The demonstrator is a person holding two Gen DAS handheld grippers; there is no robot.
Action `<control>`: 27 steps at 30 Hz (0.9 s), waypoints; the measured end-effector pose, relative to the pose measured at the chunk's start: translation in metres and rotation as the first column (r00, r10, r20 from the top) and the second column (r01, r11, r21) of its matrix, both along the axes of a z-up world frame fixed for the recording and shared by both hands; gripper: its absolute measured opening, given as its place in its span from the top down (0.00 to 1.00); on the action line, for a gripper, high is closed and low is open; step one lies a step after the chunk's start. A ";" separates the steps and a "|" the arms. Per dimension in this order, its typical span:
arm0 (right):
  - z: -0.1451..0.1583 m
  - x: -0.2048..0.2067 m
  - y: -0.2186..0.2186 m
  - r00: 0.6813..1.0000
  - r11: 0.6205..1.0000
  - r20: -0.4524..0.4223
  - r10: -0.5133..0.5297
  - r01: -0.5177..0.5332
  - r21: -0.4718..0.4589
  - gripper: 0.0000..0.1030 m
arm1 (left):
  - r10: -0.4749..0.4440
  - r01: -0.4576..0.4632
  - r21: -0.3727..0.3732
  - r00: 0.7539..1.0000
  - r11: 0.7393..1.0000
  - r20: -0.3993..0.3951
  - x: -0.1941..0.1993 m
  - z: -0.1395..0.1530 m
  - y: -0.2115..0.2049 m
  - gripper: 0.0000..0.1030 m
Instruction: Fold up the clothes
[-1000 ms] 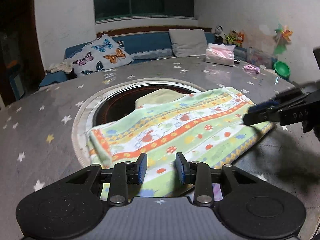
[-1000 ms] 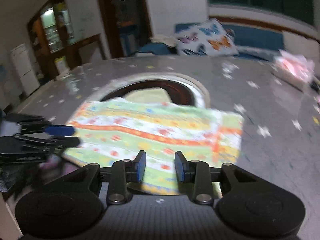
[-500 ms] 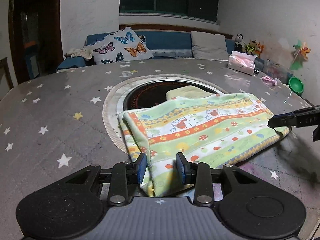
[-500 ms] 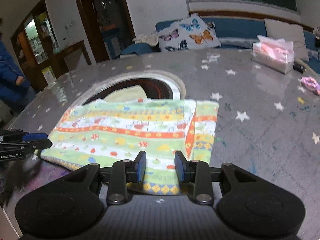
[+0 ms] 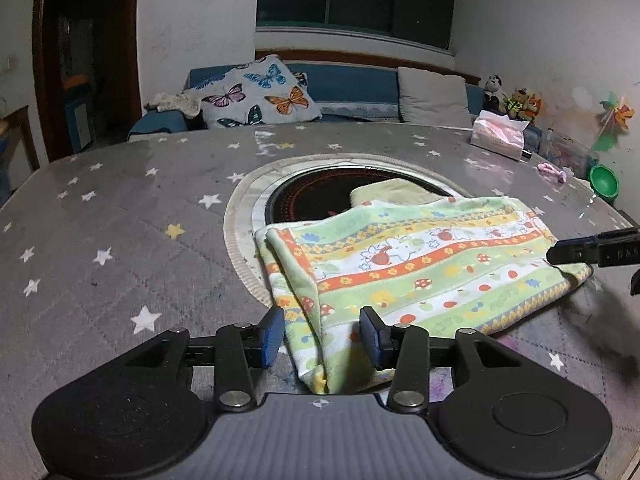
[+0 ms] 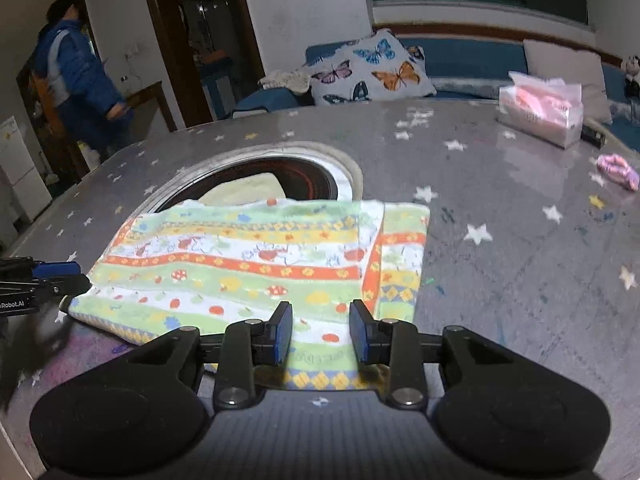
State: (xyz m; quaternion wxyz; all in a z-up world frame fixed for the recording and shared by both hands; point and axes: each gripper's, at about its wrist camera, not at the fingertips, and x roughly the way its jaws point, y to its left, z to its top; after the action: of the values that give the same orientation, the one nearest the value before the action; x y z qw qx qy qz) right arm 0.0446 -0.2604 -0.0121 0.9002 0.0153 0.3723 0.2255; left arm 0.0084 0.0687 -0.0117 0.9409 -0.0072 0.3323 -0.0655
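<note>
A folded cloth [image 5: 420, 264] with green, yellow and orange printed stripes lies on the grey star-patterned table [image 5: 120, 240]. Its near left corner is bunched into a ridge between the fingers of my left gripper [image 5: 322, 336], whose jaws are opening; the blue pads stand clear of the fabric. In the right wrist view the same cloth [image 6: 260, 260] lies flat, its near right edge under my right gripper [image 6: 322, 332], whose jaws are apart and not pressing it. Each gripper also shows in the other's view, the right gripper [image 5: 576, 254] and the left gripper [image 6: 60, 276], at opposite ends of the cloth.
A round dark inset [image 5: 320, 196] in the table holds a pale yellow cloth [image 5: 388, 194] behind the striped one. A tissue pack [image 6: 540, 116], a pink item [image 6: 618, 170] and a green bowl [image 5: 604, 182] are at the far right. A person in a blue jacket [image 6: 76, 76] stands at the doorway.
The left jaws have widened around the cloth's bunched corner, and the left gripper has shifted along the cloth's left end. A person has come into the right wrist view.
</note>
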 end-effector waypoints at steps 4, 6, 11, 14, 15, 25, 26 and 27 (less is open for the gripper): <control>0.010 0.004 0.006 0.999 1.000 0.033 0.009 -0.009 -0.017 0.70 | 0.010 -0.010 -0.005 1.000 1.000 -0.003 0.002 0.002 0.002 0.53; 0.014 0.010 0.009 0.999 1.000 0.049 0.017 -0.016 -0.023 0.70 | 0.016 -0.016 -0.006 1.000 1.000 -0.004 0.005 0.004 0.002 0.53; 0.015 0.038 0.019 0.998 1.000 0.057 0.014 -0.013 -0.024 0.70 | 0.029 -0.029 -0.006 1.000 1.000 -0.013 0.013 0.006 0.002 0.53; 0.010 0.053 0.025 0.998 0.999 0.057 0.015 -0.013 -0.039 0.70 | 0.035 -0.035 -0.010 0.999 0.999 -0.022 0.020 0.007 0.003 0.53; 0.007 0.058 0.027 0.999 0.999 0.052 0.007 -0.004 -0.050 0.70 | 0.039 -0.039 -0.008 0.999 0.999 -0.025 0.022 0.006 0.004 0.53; 0.020 0.042 0.037 0.995 0.994 0.076 0.070 -0.063 -0.093 0.69 | 0.056 -0.057 -0.010 0.996 0.998 -0.066 0.032 0.001 0.016 0.54; 0.024 0.036 0.042 0.992 0.991 0.083 0.098 -0.090 -0.096 0.69 | 0.058 -0.059 -0.013 0.996 0.998 -0.065 0.031 0.002 0.017 0.54; 0.028 0.030 0.048 0.987 0.988 0.089 0.131 -0.122 -0.098 0.69 | 0.062 -0.063 -0.016 0.996 0.998 -0.065 0.031 0.003 0.019 0.55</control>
State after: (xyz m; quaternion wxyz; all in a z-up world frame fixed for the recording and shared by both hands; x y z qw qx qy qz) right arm 0.0743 -0.2119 0.0154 0.9005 -0.0609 0.3391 0.2654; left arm 0.0397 0.0873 -0.0083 0.9312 -0.0283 0.3613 -0.0390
